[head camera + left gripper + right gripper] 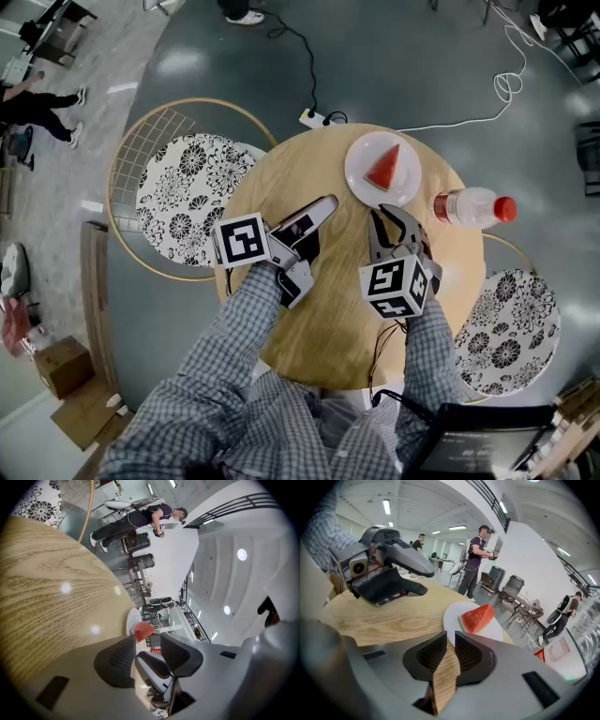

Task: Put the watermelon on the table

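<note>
Round wooden table [323, 323], both claws low over it, plaid sleeves behind them. Right gripper [451, 641]: jaws nearly together, only a thin slit between the ribbed pads with table grain showing through; nothing held. Left gripper [147, 639]: jaws somewhat wider apart, nothing clamped; a white-and-dark shape shows through the gap, and I cannot tell what it is. Watermelon [477, 617]: one red wedge with a green rind, lying on a white plate [494, 632] just ahead of the right gripper's tips and clear of them. From the left gripper the slice lies ahead and off to its right, its red tip peeking just past the jaw ends in the left gripper view. The left gripper sits near the right one's left side, angled toward the plate, with the two sets of tips apart. A clear bottle [469, 206] with a red cap lies on its side to the right of the right gripper, near the table edge and just beside the plate.
</note>
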Tool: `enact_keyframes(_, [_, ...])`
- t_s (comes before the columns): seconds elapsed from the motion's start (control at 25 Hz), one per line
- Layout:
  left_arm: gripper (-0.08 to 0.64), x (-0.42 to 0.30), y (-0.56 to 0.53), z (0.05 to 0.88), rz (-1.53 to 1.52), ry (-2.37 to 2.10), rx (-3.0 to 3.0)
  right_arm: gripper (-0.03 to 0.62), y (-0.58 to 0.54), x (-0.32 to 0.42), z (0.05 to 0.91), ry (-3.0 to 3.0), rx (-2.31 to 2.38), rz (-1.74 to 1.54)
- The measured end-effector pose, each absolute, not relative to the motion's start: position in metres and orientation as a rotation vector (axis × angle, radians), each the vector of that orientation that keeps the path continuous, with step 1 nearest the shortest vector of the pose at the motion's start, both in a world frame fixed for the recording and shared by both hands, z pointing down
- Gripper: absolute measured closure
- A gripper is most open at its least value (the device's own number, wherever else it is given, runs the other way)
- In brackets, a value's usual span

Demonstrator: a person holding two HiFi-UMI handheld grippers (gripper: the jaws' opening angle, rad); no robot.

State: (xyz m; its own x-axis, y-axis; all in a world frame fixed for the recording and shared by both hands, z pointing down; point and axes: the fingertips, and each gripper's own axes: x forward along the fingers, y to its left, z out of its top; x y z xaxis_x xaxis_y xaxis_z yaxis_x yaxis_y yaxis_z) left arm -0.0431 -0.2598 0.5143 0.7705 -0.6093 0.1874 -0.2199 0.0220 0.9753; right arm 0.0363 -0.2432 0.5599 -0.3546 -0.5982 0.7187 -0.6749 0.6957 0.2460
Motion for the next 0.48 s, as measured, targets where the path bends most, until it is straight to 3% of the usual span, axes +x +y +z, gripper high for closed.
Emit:
enact_keyframes(0.2, [0.400, -0.036, -0.242, 0.490, -0.433, -0.652, 1.610, 0.552, -0.237, 0.047, 0.530, -2.194, 1.122, 0.337])
enact_keyframes(0.36, [0.552, -0.033, -0.222, 0.481, -0.431, -0.669, 1.643, 0.584, -0.224, 0.064, 0.516, -2.273, 1.262, 0.575])
enact_keyframes(0.48, [0.552, -0.027, -0.204, 0.471, -0.399, -0.657, 1.698, 0.584, -0.211, 0.077, 0.495, -2.316, 1.358, 0.620])
